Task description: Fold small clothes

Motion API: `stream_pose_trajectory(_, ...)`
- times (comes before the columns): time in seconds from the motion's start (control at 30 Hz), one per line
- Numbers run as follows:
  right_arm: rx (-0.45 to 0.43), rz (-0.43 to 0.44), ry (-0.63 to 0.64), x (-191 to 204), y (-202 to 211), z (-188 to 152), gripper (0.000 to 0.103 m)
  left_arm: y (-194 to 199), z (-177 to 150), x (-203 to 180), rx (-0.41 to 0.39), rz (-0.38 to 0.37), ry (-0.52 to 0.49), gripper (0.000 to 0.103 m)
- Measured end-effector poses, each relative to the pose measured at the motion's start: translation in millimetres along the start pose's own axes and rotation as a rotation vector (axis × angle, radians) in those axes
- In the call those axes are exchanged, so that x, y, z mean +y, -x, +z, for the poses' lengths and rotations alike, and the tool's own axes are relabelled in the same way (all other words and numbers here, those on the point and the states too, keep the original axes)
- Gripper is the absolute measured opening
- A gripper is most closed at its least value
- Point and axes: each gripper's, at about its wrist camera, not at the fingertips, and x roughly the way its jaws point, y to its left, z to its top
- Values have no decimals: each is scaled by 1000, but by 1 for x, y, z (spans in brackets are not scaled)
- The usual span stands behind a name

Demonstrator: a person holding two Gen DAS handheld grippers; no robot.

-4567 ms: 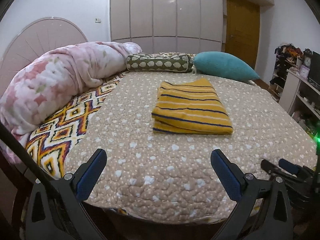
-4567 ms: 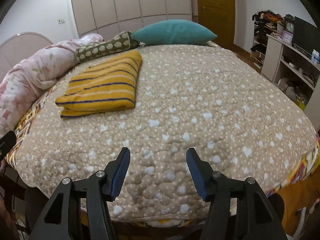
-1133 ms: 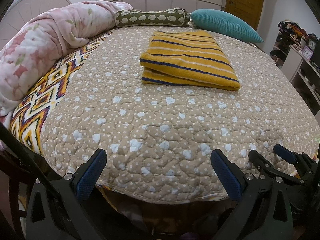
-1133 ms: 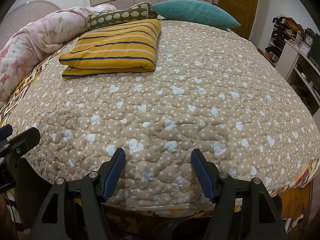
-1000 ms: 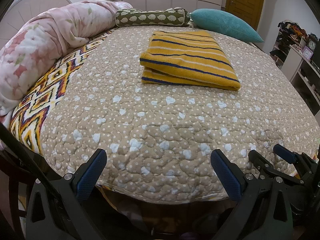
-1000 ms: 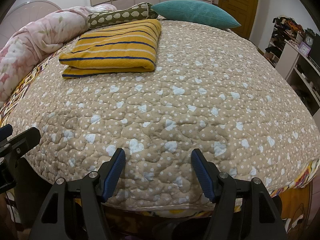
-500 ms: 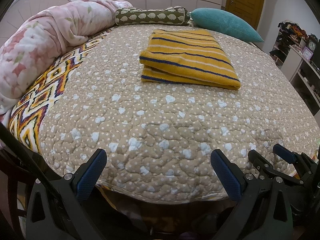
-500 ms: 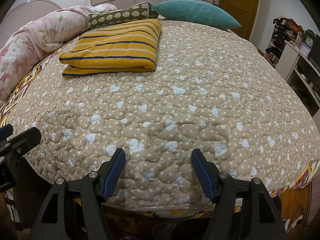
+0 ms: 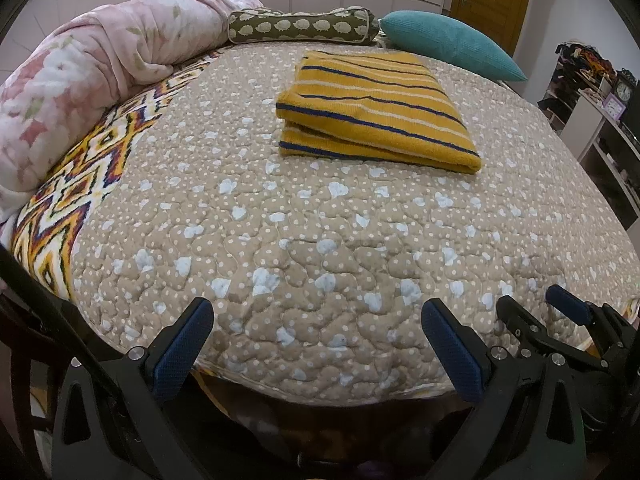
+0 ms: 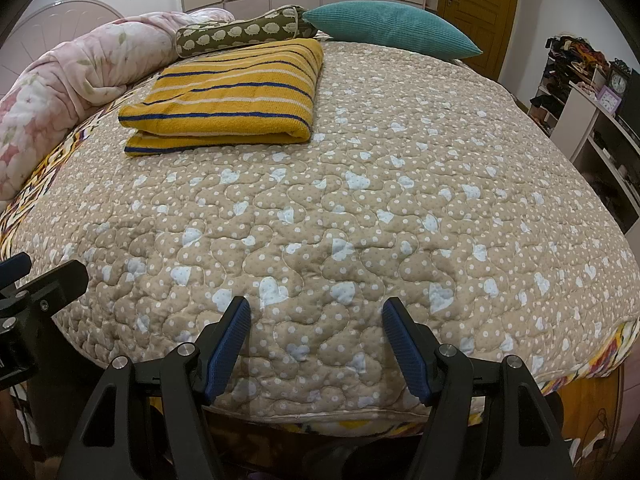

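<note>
A yellow garment with blue and white stripes [image 9: 372, 108] lies folded flat on the tan quilted bedspread [image 9: 320, 248], toward the far side; it also shows in the right wrist view [image 10: 228, 96]. My left gripper [image 9: 318, 320] is open and empty at the bed's near edge, well short of the garment. My right gripper [image 10: 316, 320] is open and empty at the near edge too. The right gripper's fingers [image 9: 568, 308] show at the lower right of the left wrist view.
A pink floral duvet [image 9: 92, 80] is bunched along the left side. A hedgehog-print bolster [image 9: 300, 26] and a teal pillow [image 9: 448, 44] lie at the head. Shelves with clocks and clutter [image 10: 592, 92] stand on the right. A wooden door [image 10: 476, 4] is behind.
Over the last second almost nothing has moved. Since 4.6 s ago both grippers have come closer to the bed and tilted down; the right gripper's opening looks a little wider.
</note>
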Motion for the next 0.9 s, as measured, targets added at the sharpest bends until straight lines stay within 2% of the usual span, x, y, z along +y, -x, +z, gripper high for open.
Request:
stream_pose_trajectory(0.7, -4, 0, 2, 0, 1, -1, 73, -3, -1, 3, 11, -5, 4, 103)
stream_pose_trajectory(0.9, -53, -10, -6, -4, 7, 1, 73, -4, -2, 4, 9, -4, 7, 103)
